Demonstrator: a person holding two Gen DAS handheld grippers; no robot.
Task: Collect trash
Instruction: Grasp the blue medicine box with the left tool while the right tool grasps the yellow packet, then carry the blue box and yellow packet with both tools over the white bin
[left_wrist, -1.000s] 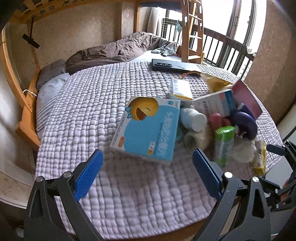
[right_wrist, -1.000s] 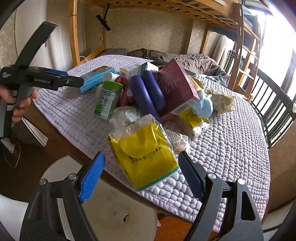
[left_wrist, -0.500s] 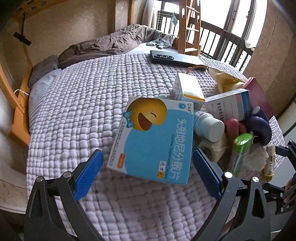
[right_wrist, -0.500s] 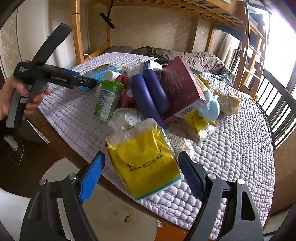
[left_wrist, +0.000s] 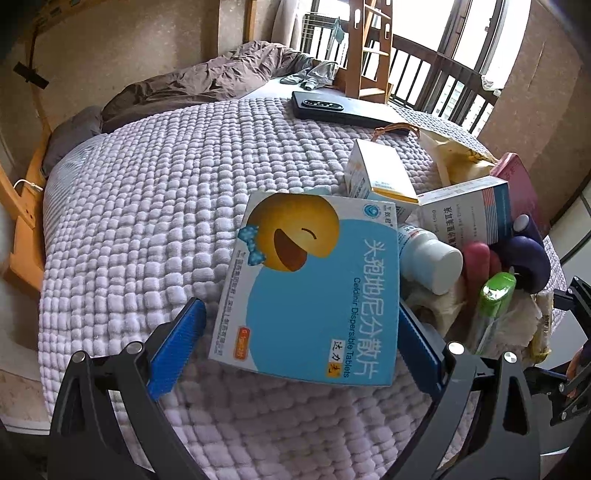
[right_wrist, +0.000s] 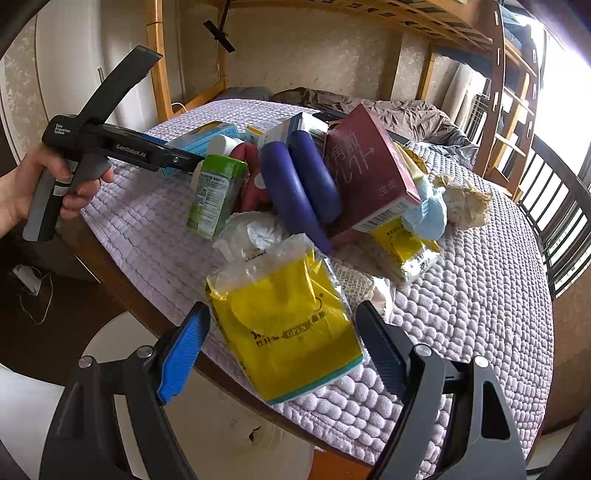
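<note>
A pile of trash lies on a bed with a lilac quilt (left_wrist: 155, 206). My left gripper (left_wrist: 295, 339) is open, its blue pads on either side of a flat blue medicine box with a yellow smiley (left_wrist: 314, 288). Beside the box lie a white bottle (left_wrist: 428, 258), a green-capped container (left_wrist: 495, 295) and small cartons (left_wrist: 465, 210). My right gripper (right_wrist: 284, 350) is open around a yellow plastic pack (right_wrist: 288, 325) at the bed's near edge. Behind the pack are a purple U-shaped object (right_wrist: 299, 184), a maroon box (right_wrist: 369, 166) and the green container (right_wrist: 218, 192). The left gripper (right_wrist: 110, 147) shows there too.
A dark tablet-like device (left_wrist: 332, 109) and a brown duvet (left_wrist: 207, 81) lie at the far end of the bed. A wooden ladder (left_wrist: 369, 48) and railing (left_wrist: 443, 88) stand beyond. A white round bin (right_wrist: 221, 424) sits on the floor below the bed's edge.
My left gripper has moved forward, so the smiley box now sits between its pads. My right gripper has edged closer to the yellow pack. Both stay open.
</note>
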